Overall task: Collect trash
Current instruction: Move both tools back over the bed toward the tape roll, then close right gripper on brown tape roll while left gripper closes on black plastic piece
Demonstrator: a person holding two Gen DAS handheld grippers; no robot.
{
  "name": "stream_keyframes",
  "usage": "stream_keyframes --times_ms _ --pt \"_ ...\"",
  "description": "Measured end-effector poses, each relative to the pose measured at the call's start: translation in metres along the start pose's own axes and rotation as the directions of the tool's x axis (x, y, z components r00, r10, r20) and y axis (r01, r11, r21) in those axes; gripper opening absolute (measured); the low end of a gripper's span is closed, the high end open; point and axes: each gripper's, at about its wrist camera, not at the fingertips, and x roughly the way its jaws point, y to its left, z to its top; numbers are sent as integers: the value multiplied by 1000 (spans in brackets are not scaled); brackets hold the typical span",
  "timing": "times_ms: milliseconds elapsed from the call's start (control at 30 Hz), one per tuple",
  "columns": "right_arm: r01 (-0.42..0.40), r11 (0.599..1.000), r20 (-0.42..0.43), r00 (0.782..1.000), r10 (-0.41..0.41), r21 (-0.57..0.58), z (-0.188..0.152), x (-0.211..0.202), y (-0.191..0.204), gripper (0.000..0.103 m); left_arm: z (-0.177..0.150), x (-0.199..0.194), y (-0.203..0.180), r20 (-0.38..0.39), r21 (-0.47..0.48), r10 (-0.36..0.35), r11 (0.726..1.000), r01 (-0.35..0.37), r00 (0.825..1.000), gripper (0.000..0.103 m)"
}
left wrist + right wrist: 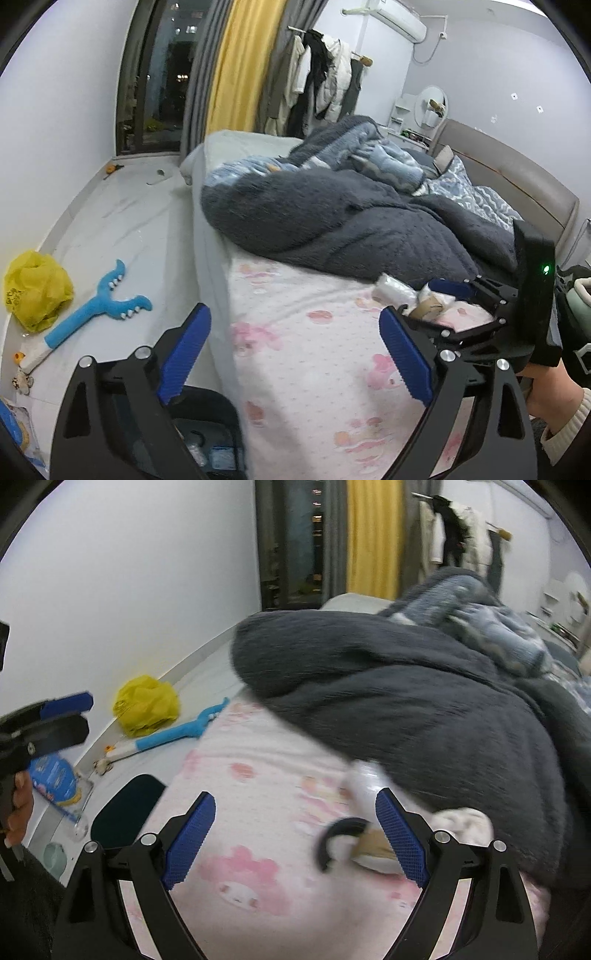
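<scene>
The trash (410, 299), a small cluster of a clear crumpled wrapper, a cardboard roll and white tissue, lay on the pink-patterned sheet (314, 354) of the bed, just below the edge of a dark grey blanket (332, 229). In the left wrist view the left gripper (295, 354) stood released, its blue pads wide apart with only the sheet between them. Below its left finger a dark bin (218, 432) sat on the floor beside the bed. The right gripper (436, 299) reached in from the right, over the trash. A yellow bag (37, 288) and a blue forked toy (99, 306) lay on the floor near the wall.

In the right wrist view, which was blurred, the right gripper (295, 834) was spread open and held nothing. The trash (362, 834) lay close against the inner side of its right finger, along with a curved black piece (332, 842); whether the pad touched it I cannot tell. The left gripper (70, 709) showed at the left edge, open.
</scene>
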Motion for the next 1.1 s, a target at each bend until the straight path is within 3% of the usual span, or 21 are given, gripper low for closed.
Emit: stream_keyframes --times_ms 167,300,467,700,1100 --pt "13 998 -9 1000 -13 65 -10 -4 -31 89 -1 17 -24 -23 23 -24 999 24 999 94" --pt "-7 990 -30 999 12 139 -19 -1 -53 76 -1 29 -38 -40 42 -44 998 45 998 94" --pt "-39 977 -51 997 50 211 -25 12 -73 67 -1 50 -56 -68 63 -63 996 68 996 94" --pt "-57 975 -75 994 75 216 -32 19 -75 67 -4 75 -71 -122 72 -90 992 99 989 94" --pt "-38 974 -96 994 61 222 -31 32 -83 54 -24 107 -100 -224 139 -99 981 132 970 89"
